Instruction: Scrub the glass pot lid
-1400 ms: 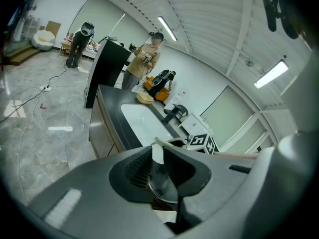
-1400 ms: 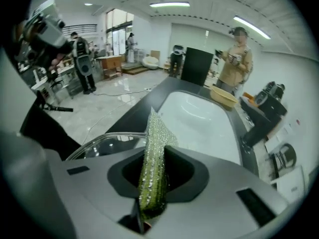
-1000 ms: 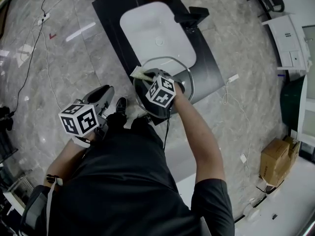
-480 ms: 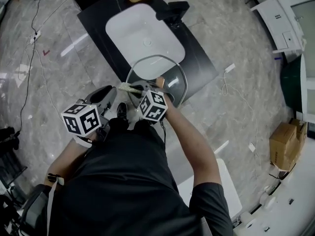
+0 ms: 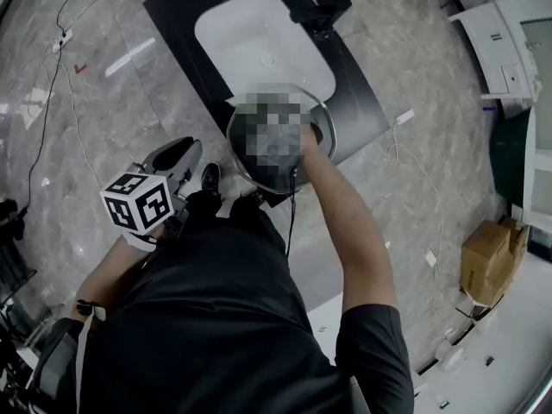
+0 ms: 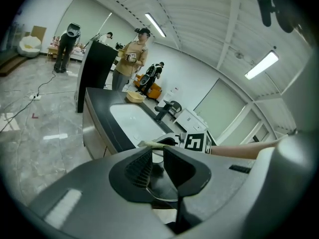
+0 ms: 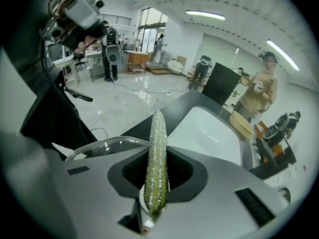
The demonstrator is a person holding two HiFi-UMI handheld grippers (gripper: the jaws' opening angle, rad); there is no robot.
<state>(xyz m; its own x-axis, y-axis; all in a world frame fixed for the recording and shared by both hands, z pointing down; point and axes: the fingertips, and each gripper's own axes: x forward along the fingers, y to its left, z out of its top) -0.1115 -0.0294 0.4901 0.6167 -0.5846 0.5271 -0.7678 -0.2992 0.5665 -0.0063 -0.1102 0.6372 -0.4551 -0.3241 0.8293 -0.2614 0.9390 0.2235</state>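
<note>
Lid [image 5: 263, 179] position, head view: over the near edge of the black counter [image 5: 185, 24], just in front of the white sink [image 5: 259, 46], with its lower arc overhanging the counter's front edge. Its metal rim shows on the right side and along the bottom. A mosaic patch covers the middle of it.

Left gripper [image 6: 157, 158]: in its own view the jaws are drawn almost together, and the lid's curved rim and dark glass pass through the narrow gap. I log this as clamped on the lid's edge. In the head view its marker cube sits to the lower left of the lid, over the marble floor [image 5: 103, 119].

Right gripper [image 7: 158, 180]: jaws clenched on a yellow-green sponge [image 7: 157, 148], seen edge-on and sticking up past the jaw tips. The person's right arm reaches across to the lid (the gripper itself is under the patch in the head view). From the left gripper view, the sponge and the right cube are just beyond the left jaws, above the lid. I cannot tell whether the sponge touches the glass.

Surroundings: a dark faucet [image 5: 323, 14] stands at the sink's right side. A tan tray [image 6: 132, 97] is on the counter beyond the sink. A cardboard box [image 5: 483, 270] is on the floor far right. Several people stand in the background [image 6: 132, 59].
</note>
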